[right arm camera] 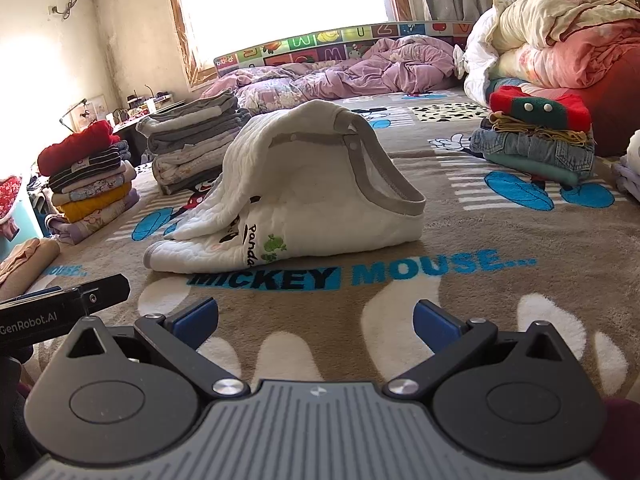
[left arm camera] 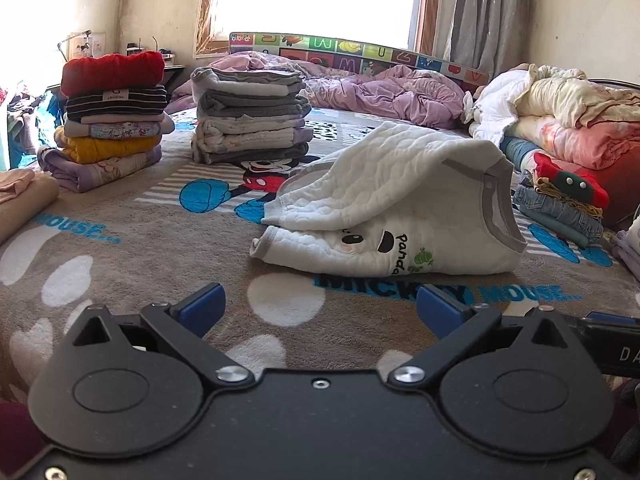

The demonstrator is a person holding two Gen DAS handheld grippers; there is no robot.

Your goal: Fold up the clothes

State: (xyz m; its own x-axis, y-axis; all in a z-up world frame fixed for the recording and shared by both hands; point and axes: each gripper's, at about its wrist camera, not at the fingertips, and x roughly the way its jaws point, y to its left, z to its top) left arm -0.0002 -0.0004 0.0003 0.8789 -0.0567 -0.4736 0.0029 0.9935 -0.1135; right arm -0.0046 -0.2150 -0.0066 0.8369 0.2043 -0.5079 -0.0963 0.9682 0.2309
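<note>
A white quilted child's top (left arm camera: 384, 216) with grey trim and a panda print lies loosely folded on the Mickey Mouse blanket (left arm camera: 132, 248), its upper layer arched up. The right wrist view shows the same top (right arm camera: 296, 200) ahead and slightly left. My left gripper (left arm camera: 318, 308) is open, its blue pads wide apart, hovering over the blanket short of the top. My right gripper (right arm camera: 316, 320) is open too, with nothing between its fingers, a short way in front of the top. The left gripper's body (right arm camera: 64, 304) shows at the left edge of the right wrist view.
Two stacks of folded clothes stand at the back left: one topped with red (left arm camera: 114, 120), one grey and white (left arm camera: 250, 116). A smaller pile with jeans (right arm camera: 536, 136) sits at the right. Rumpled purple bedding (left arm camera: 380, 88) and heaped quilts (left arm camera: 560, 120) line the back and right.
</note>
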